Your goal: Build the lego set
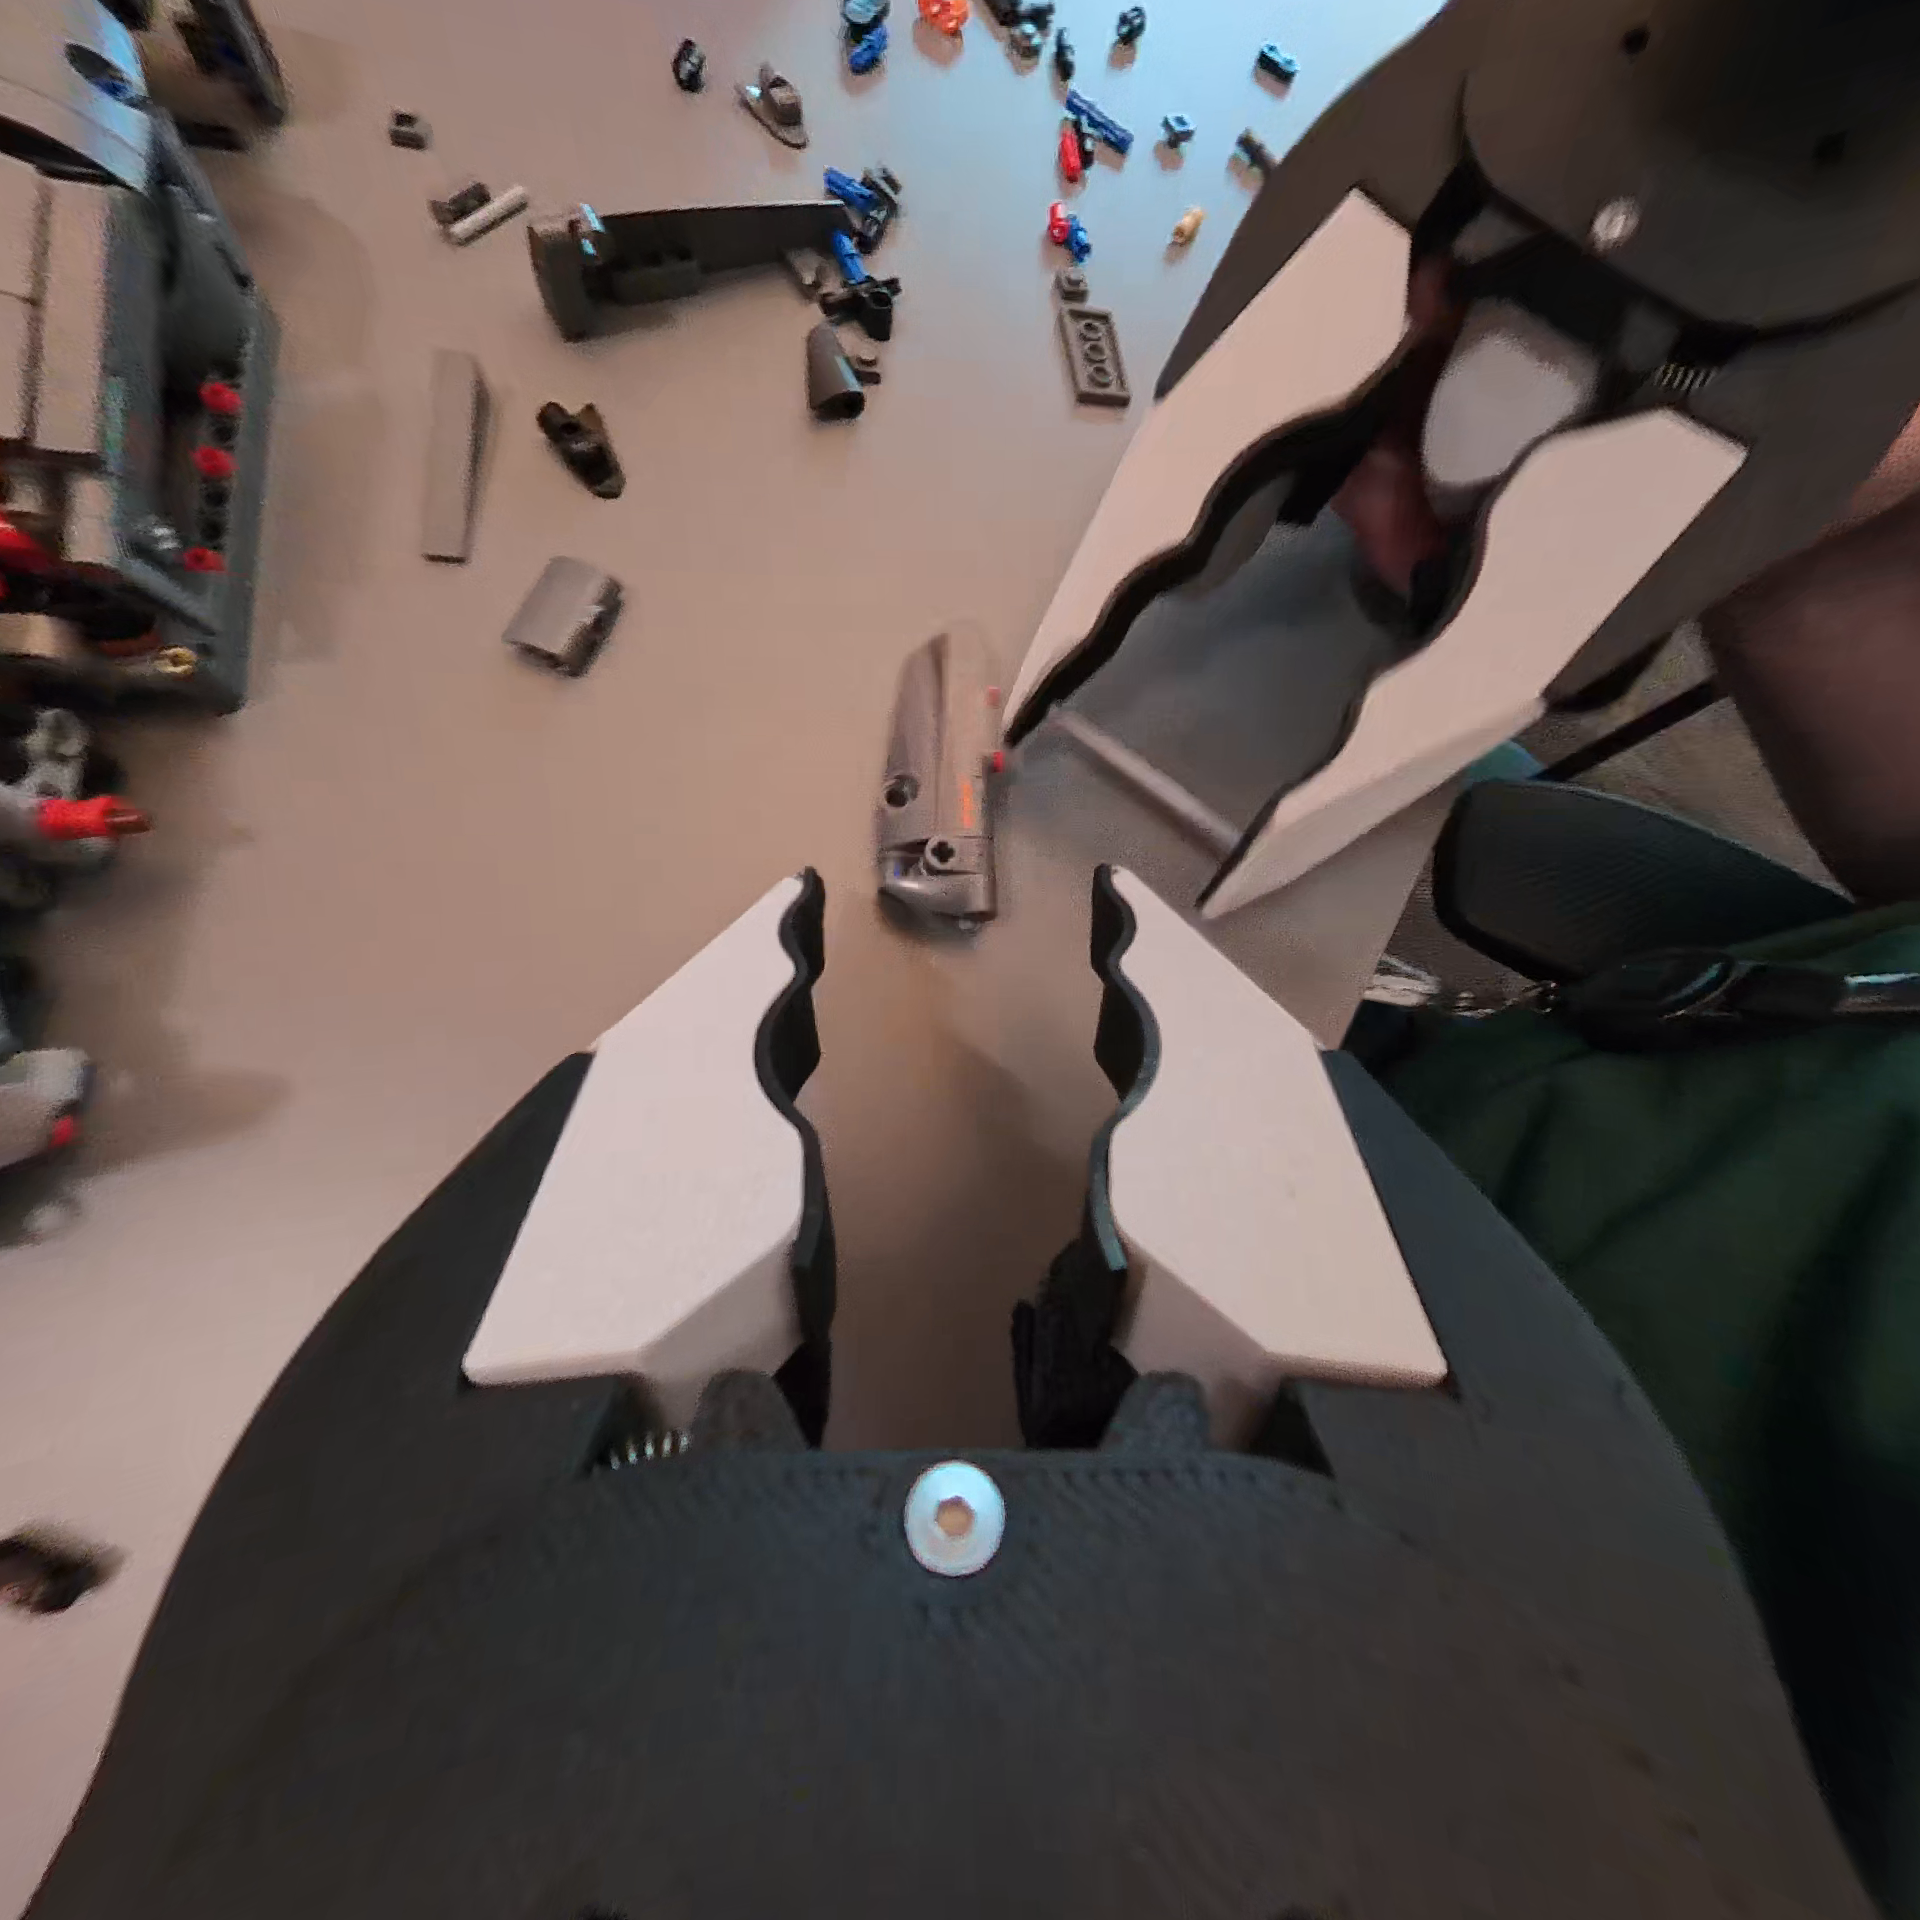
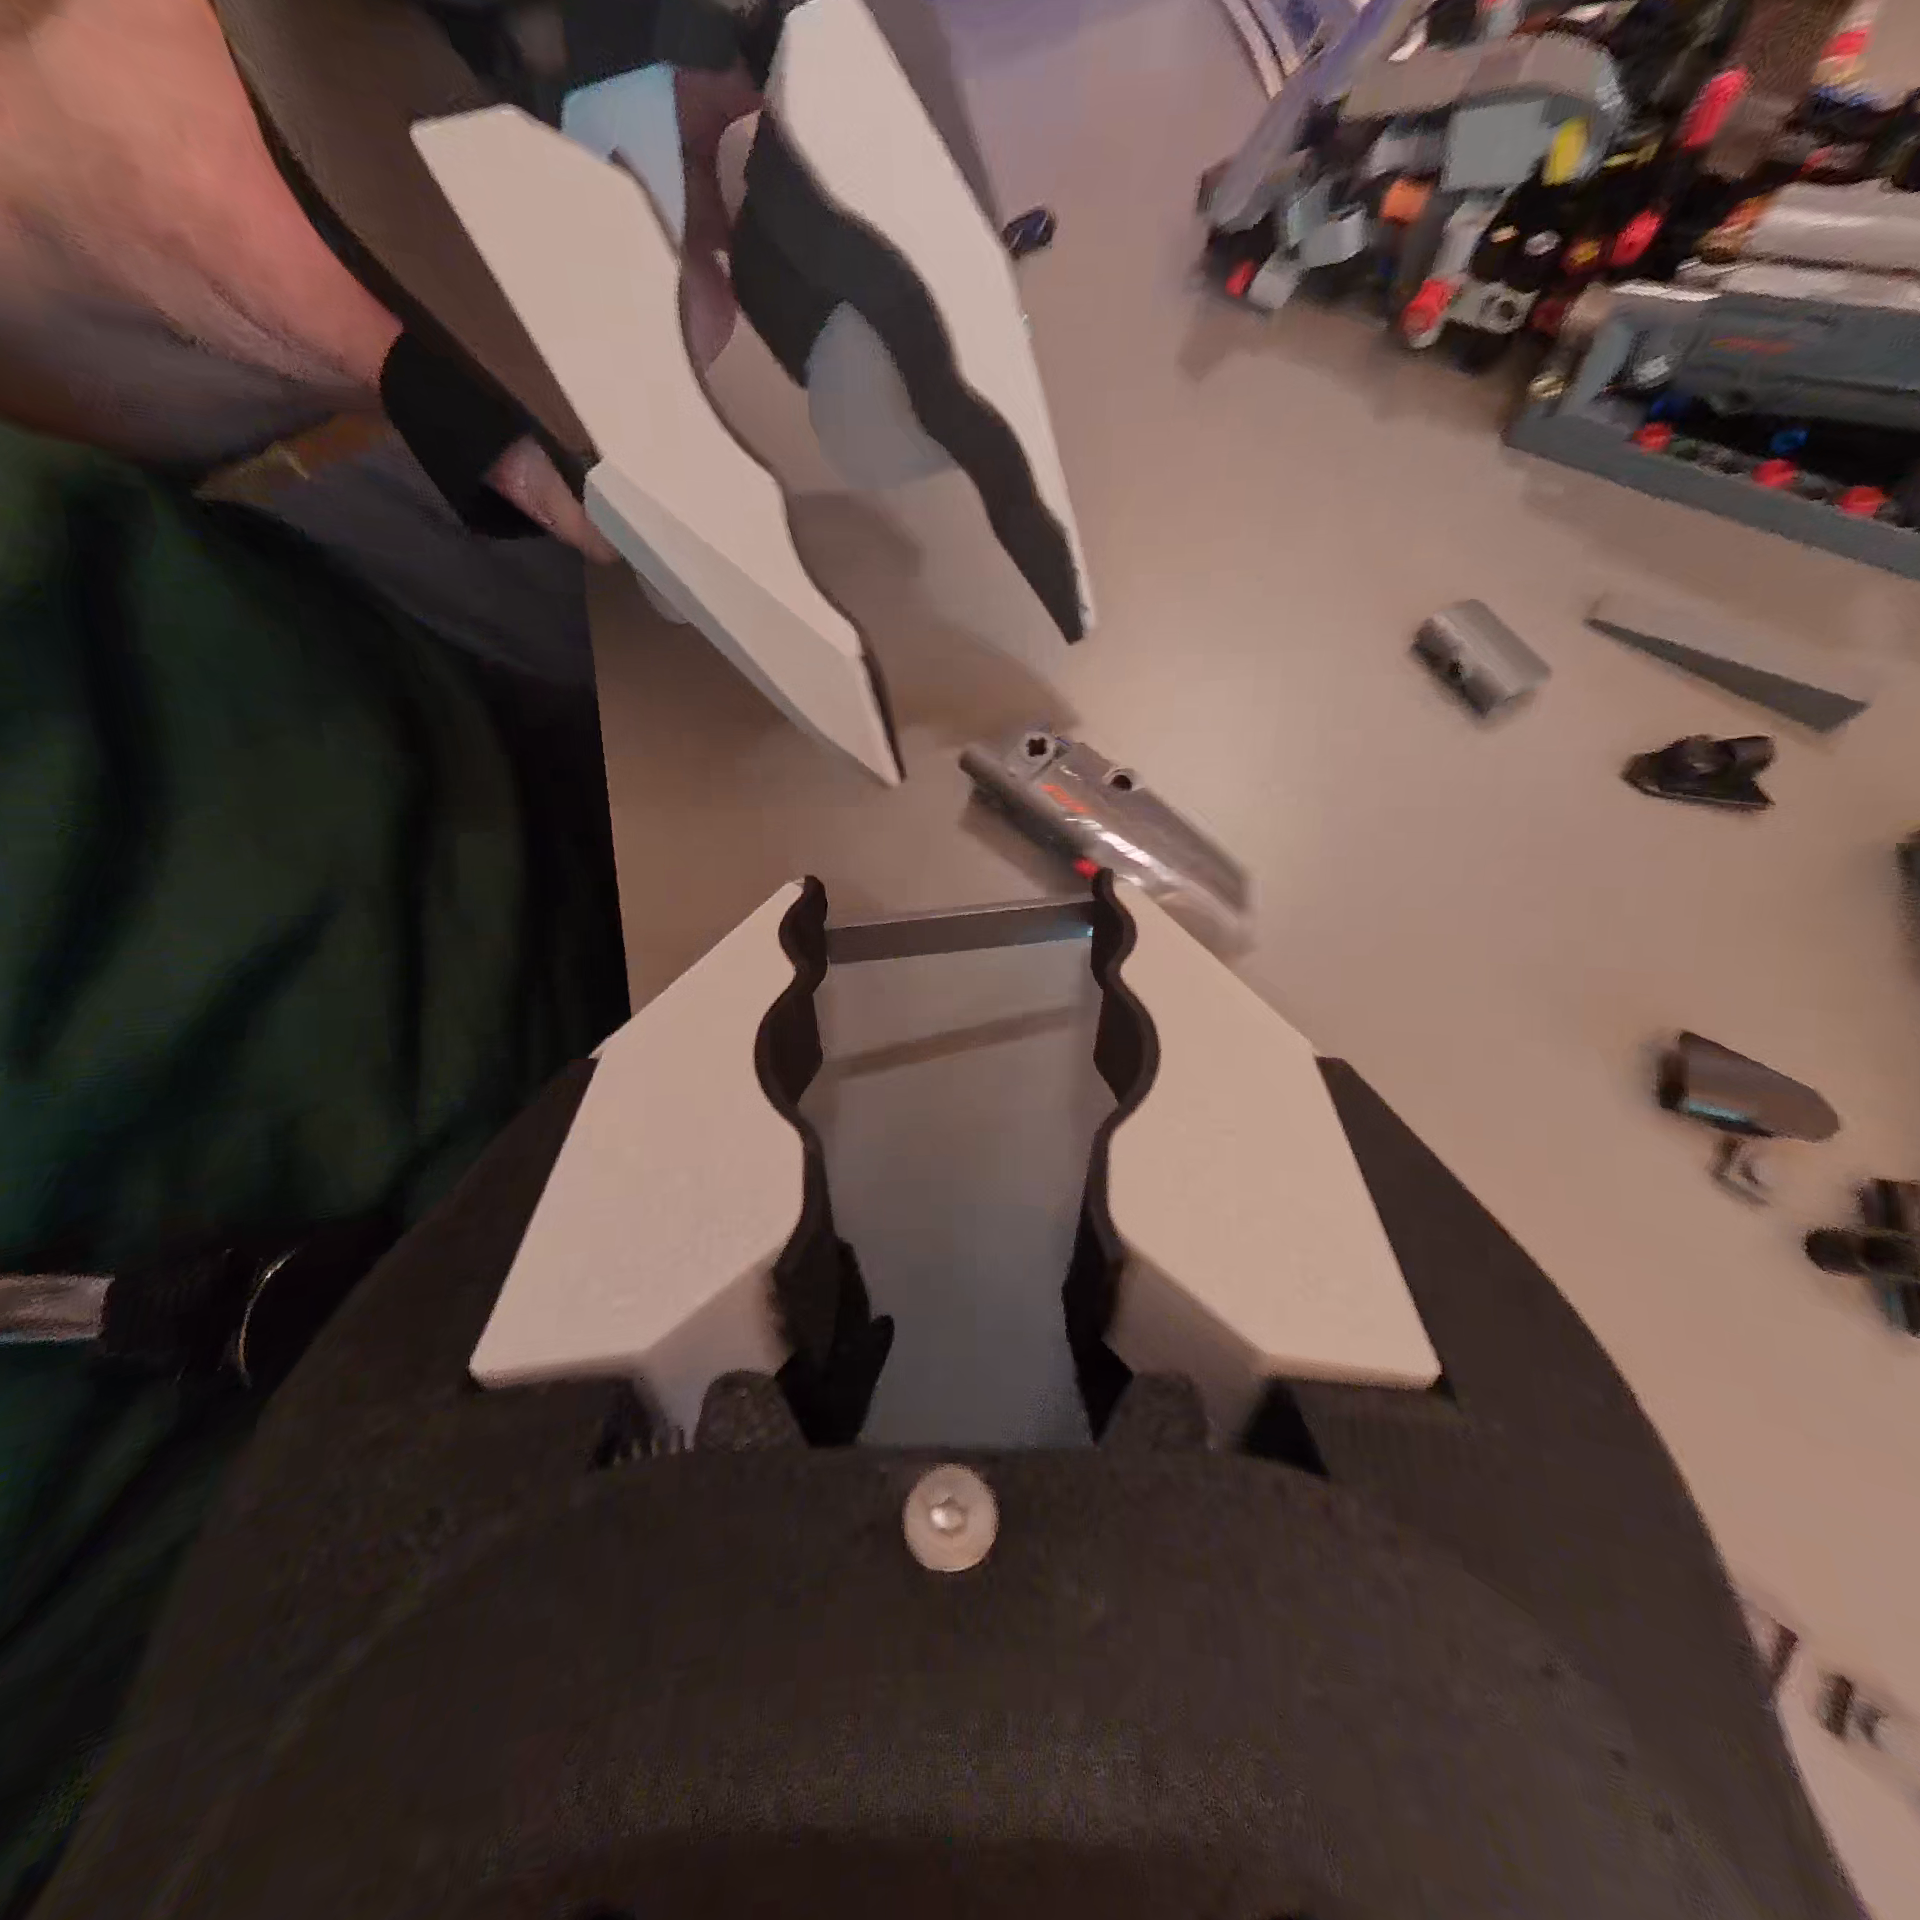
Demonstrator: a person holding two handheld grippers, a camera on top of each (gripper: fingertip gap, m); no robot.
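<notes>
Both your left gripper [image 1: 958, 894] and right gripper [image 2: 958, 899] gape empty. The grey piece [image 1: 940, 774] lies on the counter [image 1: 675, 831] between them; straddle its long sides squarely before closing.

Nothing here can be read. The only marking in sight is a small orange print on the side of the long grey lego piece [image 1: 940, 774] lying on the table [image 1: 644, 935], and in the left wrist view it is just a smear of colour. The right wrist view shows that grey piece [image 2: 1101, 821] again with the orange mark on its flank, too small and blurred to make out. Beyond the piece, on the far side of the table, the big grey model [image 2: 1704, 343] carries another orange streak, equally unreadable.
</notes>
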